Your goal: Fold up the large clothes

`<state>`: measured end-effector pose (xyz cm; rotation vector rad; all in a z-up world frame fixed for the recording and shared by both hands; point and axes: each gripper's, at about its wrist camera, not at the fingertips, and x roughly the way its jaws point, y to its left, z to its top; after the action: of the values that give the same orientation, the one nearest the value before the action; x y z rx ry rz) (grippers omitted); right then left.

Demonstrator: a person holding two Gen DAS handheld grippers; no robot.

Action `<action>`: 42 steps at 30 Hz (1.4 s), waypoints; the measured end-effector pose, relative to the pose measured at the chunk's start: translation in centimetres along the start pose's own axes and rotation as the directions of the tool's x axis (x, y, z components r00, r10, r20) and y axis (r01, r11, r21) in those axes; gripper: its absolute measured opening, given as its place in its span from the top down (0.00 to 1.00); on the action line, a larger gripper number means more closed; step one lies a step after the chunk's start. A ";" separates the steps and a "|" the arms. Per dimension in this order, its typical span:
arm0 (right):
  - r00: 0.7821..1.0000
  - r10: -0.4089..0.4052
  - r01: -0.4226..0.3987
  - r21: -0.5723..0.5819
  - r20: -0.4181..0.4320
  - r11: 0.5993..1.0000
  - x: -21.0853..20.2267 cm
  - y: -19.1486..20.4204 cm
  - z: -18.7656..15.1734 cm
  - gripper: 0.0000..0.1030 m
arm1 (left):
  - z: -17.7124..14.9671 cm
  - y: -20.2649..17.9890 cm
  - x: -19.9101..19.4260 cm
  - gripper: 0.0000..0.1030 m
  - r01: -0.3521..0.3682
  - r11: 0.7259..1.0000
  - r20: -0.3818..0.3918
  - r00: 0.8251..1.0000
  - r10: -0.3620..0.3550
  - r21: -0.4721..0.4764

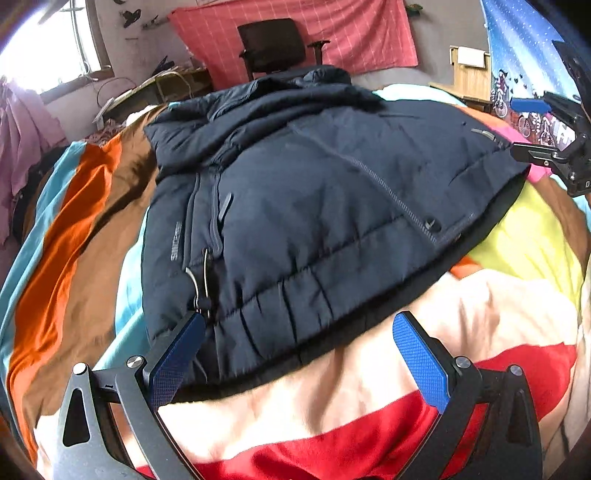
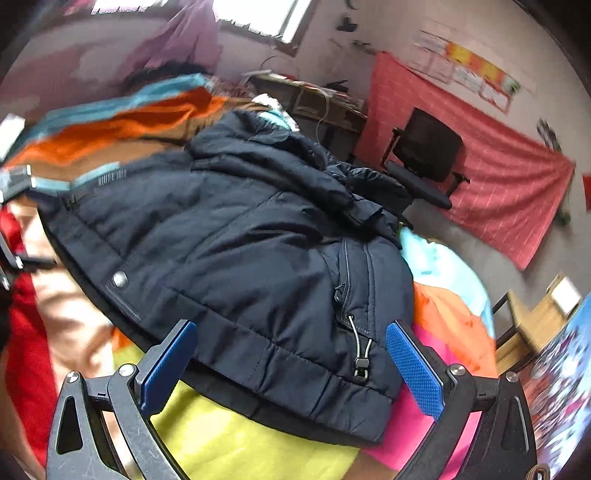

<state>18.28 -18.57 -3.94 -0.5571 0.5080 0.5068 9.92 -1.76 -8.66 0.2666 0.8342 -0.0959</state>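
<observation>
A dark navy puffer jacket (image 1: 314,206) lies folded into a bulky block on a bed with a multicoloured striped blanket (image 1: 480,317). My left gripper (image 1: 299,343) stands open at the jacket's near hem, its left blue pad (image 1: 177,358) by the hem drawcord, nothing between its fingers. In the right wrist view the same jacket (image 2: 240,258) fills the middle, a drawcord toggle (image 2: 362,363) hanging at its hem. My right gripper (image 2: 291,354) is open, its blue pads straddling the hem without clamping it. That gripper also shows at the jacket's right corner (image 1: 543,129).
A black office chair (image 1: 277,44) stands beyond the bed before a red cloth (image 1: 369,33) on the wall. A cluttered desk (image 1: 162,85) sits at the back left under a bright window. A wooden stand (image 1: 472,74) is at the right. Purple fabric (image 1: 22,140) hangs at far left.
</observation>
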 end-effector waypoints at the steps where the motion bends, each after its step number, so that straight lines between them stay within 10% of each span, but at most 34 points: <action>1: 1.000 -0.004 0.004 -0.022 0.000 1.000 0.1 0.2 -0.1 0.00 | -0.2 0.0 0.2 0.03 -0.004 1.000 -0.009 1.000 0.004 -0.003; 11: 0.992 0.077 -0.102 -0.278 -0.098 0.955 1.7 4.6 -1.9 0.00 | -1.6 -0.2 1.2 0.03 -0.067 0.997 -0.059 0.996 0.069 0.034; 22: 0.963 -0.140 0.020 -0.455 -0.232 0.890 5.4 5.9 -4.5 0.00 | -2.0 -1.4 2.4 0.03 -0.163 0.982 -0.046 0.985 0.168 0.098; 30: 0.950 -0.275 0.162 -0.520 -0.147 0.839 6.6 5.9 -5.0 0.00 | -2.6 -2.1 3.1 0.03 -0.288 0.948 -0.002 0.957 0.291 0.135; 42: 0.943 -0.330 0.288 -0.413 -0.034 0.864 5.1 4.9 -3.1 0.07 | -1.8 -1.8 2.0 0.04 -0.370 0.920 0.110 0.927 0.357 0.129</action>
<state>18.43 -15.25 -10.90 -1.0503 0.4009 0.2718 9.63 -2.92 -11.67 0.5510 0.6818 0.1804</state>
